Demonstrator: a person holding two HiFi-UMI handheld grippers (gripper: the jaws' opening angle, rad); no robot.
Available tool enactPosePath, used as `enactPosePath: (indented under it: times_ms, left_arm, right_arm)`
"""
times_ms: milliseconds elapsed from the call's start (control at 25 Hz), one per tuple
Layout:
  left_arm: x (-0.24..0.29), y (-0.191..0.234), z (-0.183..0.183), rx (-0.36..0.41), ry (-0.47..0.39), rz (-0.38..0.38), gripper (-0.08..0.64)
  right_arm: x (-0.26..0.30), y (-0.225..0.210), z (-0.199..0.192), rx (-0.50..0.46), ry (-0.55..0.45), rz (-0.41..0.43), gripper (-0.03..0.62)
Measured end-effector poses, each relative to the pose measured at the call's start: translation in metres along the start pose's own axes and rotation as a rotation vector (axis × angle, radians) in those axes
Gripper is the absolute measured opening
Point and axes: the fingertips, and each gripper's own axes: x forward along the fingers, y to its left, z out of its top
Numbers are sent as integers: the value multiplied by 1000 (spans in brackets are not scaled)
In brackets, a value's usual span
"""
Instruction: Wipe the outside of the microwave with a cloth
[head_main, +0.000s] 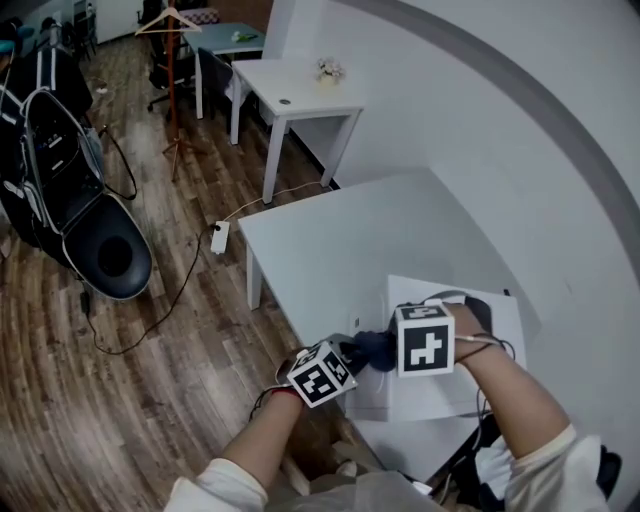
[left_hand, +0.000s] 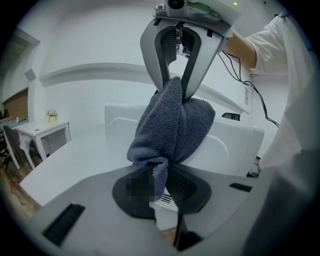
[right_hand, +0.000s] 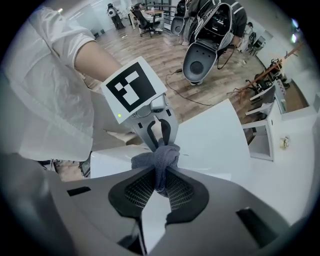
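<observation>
1. Grey-blue terry cloth (left_hand: 172, 125) is bunched into a short, thick wad, and both claws have hold of it at once. The left claw (left_hand: 161, 175) is clenched on one end, and the right claw (right_hand: 161, 182) is clenched on the other.
2. In the head view the wad runs from about 8 o'clock, at the left claw, to about 2 o'clock, at the right claw. Its long axis therefore lies along the line between the two claws.
3. The white microwave (head_main: 410, 395) stands on the white table (head_main: 330, 240), at the table's near right end. From the cloth it lies at about 5 o'clock, under and past the wad.
4. The right claw points down over the microwave's top and looks the nearer one to that surface. The left claw comes in lower, from about 7 o'clock, at the microwave's left edge.
5. The wad is close over the top panel, but I cannot tell whether it touches.
6. As I judge it, the coming wipe turns on pressing the cloth down onto the top and sweeping along that 8-to-2 line, probably after one claw lets go.
7. The microwave is the only container here, and neither its door nor its inside is shown
</observation>
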Motion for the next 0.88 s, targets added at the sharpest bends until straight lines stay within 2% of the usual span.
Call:
enactPosePath:
  times_ms: [320, 560, 680, 880]
  left_arm:
    - [15, 50, 11, 17, 48, 63, 44]
    - [23, 86, 15, -11, 62, 147, 44]
    - [24, 84, 12, -13, 58, 144, 44]
    - [14, 64, 7, -64, 44, 90, 43]
  right_arm:
    - [2, -49, -5, 23, 4, -81, 71]
    - [4, -85, -5, 25, 20, -208, 71]
    - [6, -79, -2, 20, 23, -230, 67]
    - [6, -63, 0, 74, -26, -182, 64]
